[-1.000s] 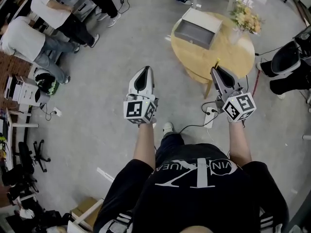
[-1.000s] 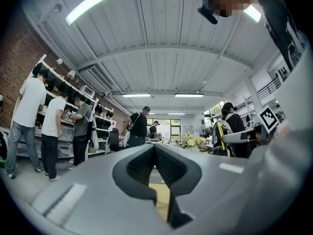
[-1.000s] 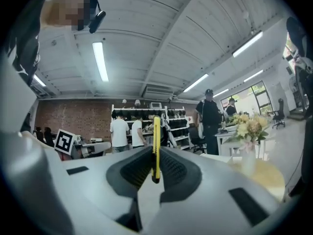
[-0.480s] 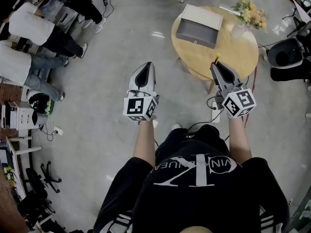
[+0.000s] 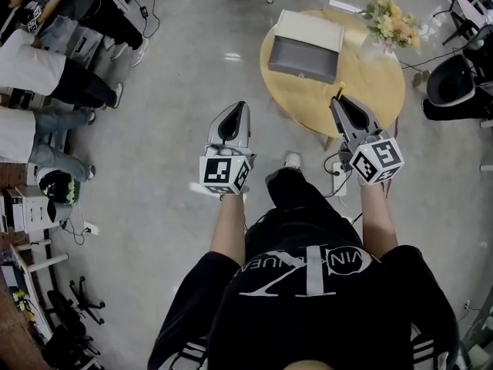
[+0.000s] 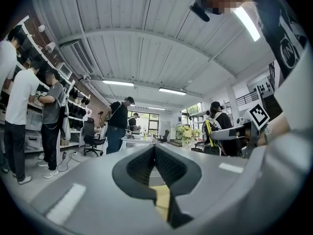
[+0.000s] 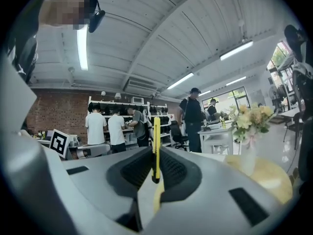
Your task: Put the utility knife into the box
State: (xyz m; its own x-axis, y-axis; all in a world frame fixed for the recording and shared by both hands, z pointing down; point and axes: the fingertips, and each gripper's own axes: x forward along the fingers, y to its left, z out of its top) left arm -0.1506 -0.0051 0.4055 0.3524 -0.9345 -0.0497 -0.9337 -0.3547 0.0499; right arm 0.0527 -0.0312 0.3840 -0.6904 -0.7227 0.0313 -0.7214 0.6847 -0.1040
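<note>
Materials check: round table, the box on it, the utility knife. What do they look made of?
Round table: light wood or wood veneer, matte; even pale tan top, grain too small to confirm.
Box: grey inside, off-white lid, flat matte faces; cardboard or plastic, can't tell which.
Utility knife: smooth yellow body with a slight sheen, probably plastic.

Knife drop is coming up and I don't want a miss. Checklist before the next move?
1. Utility knife gripped: ok, right gripper jaws are shut on it.
2. Box open: ok, lid is off the opening and the inside looks bare.
3. Right gripper over box: not ok, it is short of the box, by the table near edge.
4. Flower vase clear of box: ok, it stands apart to the box's right.
5. Left gripper free: ok, shut on nothing.
6. Blade retracted: cannot tell.
</note>
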